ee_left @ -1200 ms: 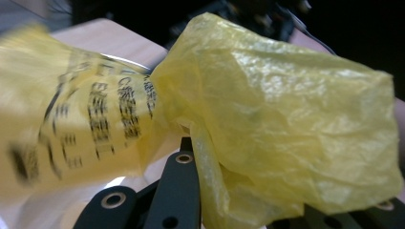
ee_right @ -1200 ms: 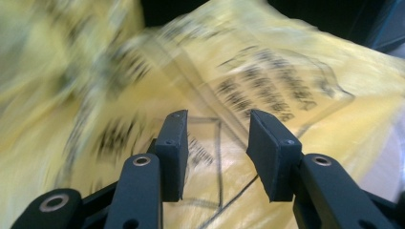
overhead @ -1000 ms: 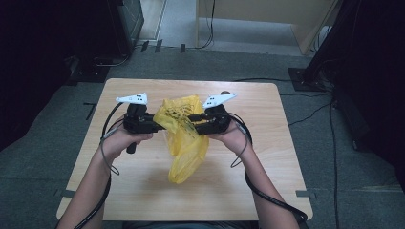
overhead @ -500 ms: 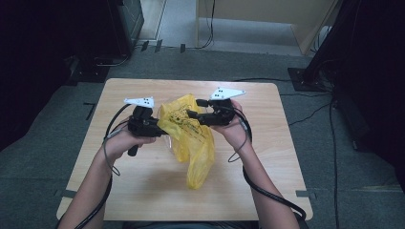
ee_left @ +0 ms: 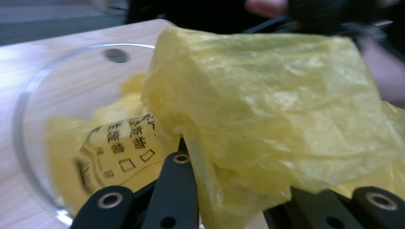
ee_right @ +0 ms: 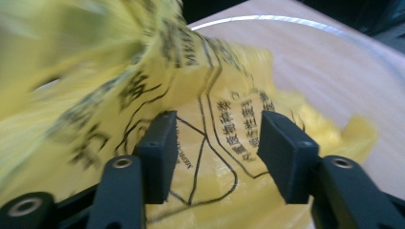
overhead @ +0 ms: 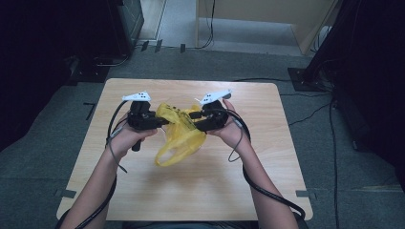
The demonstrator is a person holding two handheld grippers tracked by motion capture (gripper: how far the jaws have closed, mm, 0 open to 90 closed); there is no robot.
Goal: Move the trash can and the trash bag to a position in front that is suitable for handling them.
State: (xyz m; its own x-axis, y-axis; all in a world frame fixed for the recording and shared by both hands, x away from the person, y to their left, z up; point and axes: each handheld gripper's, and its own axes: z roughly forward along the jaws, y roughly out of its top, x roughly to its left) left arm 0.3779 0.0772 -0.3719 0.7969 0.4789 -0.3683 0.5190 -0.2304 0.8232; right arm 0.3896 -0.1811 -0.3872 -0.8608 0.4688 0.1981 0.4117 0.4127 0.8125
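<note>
Held up between the two hand-held tools over the pale wooden table point(overhead: 248, 181): a thin, crinkled yellow plastic bag with black printing point(overhead: 184, 138). Had hung as a long tail straight down a second before, then swung toward the right side half a second ago. Now gathered shorter and bunched, with its lower loop thrown out toward the person's left and brushing the tabletop. Barely shifted meanwhile, both tools, close together above the middle of the table.

Seen in the left gripper view: a thick wad of film stuffed down between the jaws of the left gripper point(overhead: 160, 121). Could not tell whether truly pinched there or merely draped over. Seen in the right gripper view: jaws of the right gripper point(overhead: 193, 119) clearly apart, printed film lying slack across the gap, nothing clamped.

Judged from the shortening and the swing: a bag being worked and regathered rather than set down, probably to find its mouth or an edge. Likely called for next: a firm bite from the right side before any pulling apart, lest the slippery film slide free.
</note>
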